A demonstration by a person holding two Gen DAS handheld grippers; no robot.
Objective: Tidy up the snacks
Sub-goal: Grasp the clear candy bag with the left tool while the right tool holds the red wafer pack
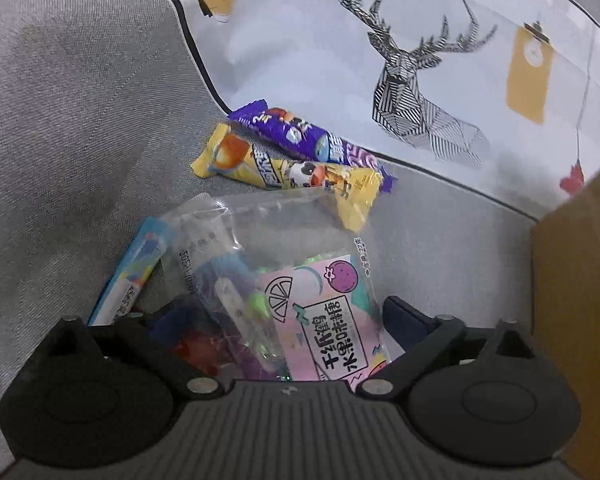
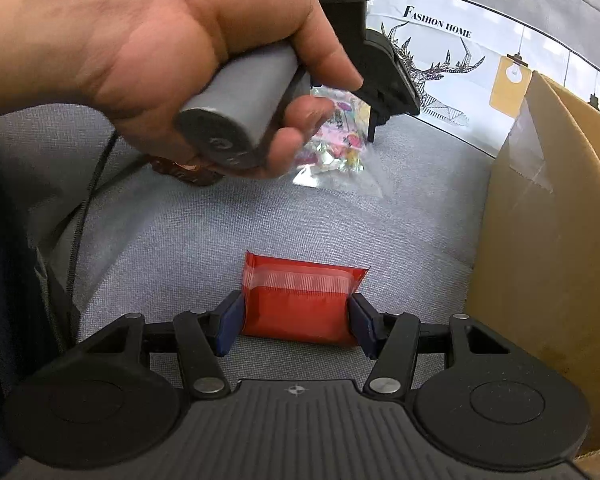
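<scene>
Grey fabric surface [image 1: 72, 128] bearing the snacks. On it lie a yellow snack bar [image 1: 288, 170] and, just behind and touching it, a purple snack bar [image 1: 300, 136], both near a white deer-print cloth [image 1: 420, 80]. A blue-and-white stick pack [image 1: 130, 276] lies nearer. A cardboard box [image 2: 552, 240] stands at the right edge.

Red packet [image 2: 300, 300] between tool [image 2: 296, 322] pads

The small shiny packet [image 2: 300, 304] is red. One long candy wrapper [image 1: 288, 168] is yellow, the other long wrapper [image 1: 300, 132] is purple. The clear candy bag [image 1: 312, 304] has a pink label. The soft fabric seat [image 1: 80, 120] is grey. The cardboard box [image 2: 548, 240] is brown. The white cloth [image 1: 300, 40] has a black striped deer.
</scene>
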